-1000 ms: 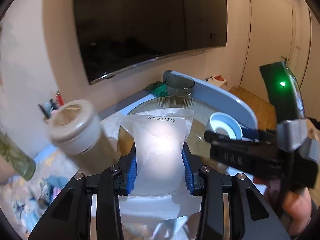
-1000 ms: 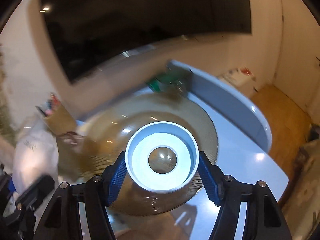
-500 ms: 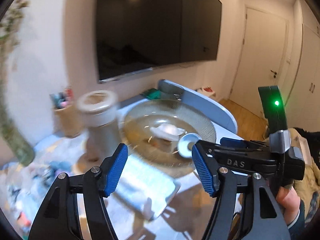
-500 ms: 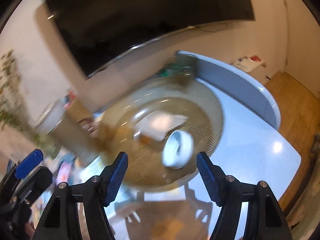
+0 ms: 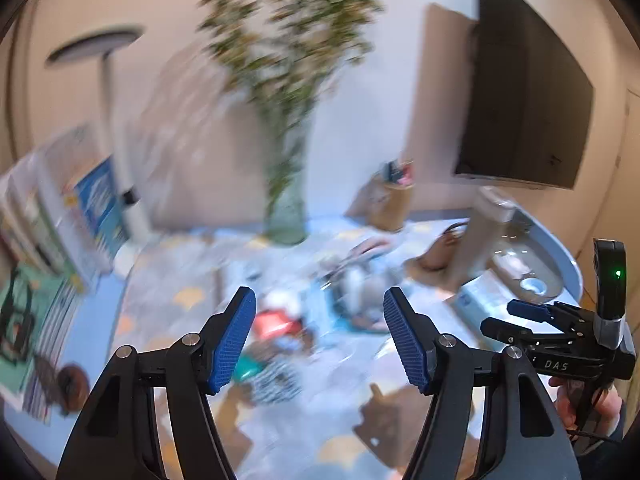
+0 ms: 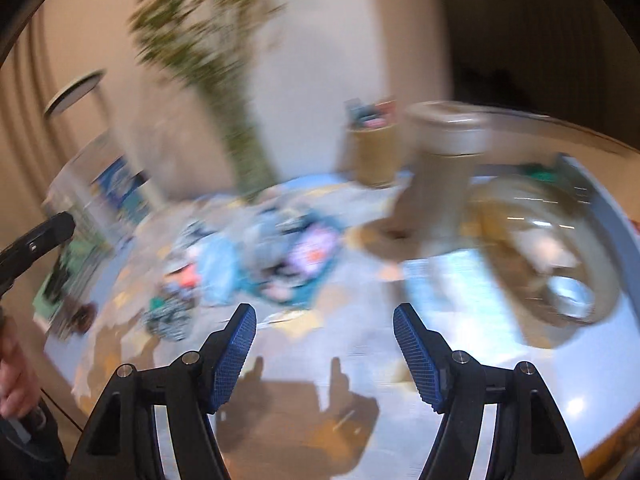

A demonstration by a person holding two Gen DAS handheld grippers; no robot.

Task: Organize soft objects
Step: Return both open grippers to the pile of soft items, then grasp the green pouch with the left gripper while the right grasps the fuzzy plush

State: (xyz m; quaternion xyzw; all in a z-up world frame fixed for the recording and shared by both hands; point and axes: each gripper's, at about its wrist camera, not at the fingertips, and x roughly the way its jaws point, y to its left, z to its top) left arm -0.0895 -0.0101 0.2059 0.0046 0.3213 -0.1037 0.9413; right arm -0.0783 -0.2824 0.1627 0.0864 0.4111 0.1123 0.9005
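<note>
Both views are motion-blurred. A heap of colourful soft items (image 5: 304,320) (image 6: 260,264) lies on the pale blue table. My left gripper (image 5: 320,300) hovers open above the heap, nothing between its blue pads. In the right wrist view my right gripper (image 6: 324,316) is open and empty over the table in front of the heap. It also shows at the right edge of the left wrist view (image 5: 532,312). To the right, a glass bowl (image 5: 556,276) (image 6: 520,192) holds a white packet (image 6: 548,250) and a white-blue roll (image 5: 532,285) (image 6: 570,294).
A tall beige canister (image 5: 484,232) (image 6: 444,168) stands between heap and bowl. Behind are a pen holder (image 5: 394,200) (image 6: 372,152) and a vase of green sprigs (image 5: 286,216). Books and boxes (image 5: 60,220) line the left side. A dark screen (image 5: 520,100) hangs on the wall.
The left gripper let go of the white packet and the right let go of the roll, both left in the bowl. Both grippers swung left toward the heap.
</note>
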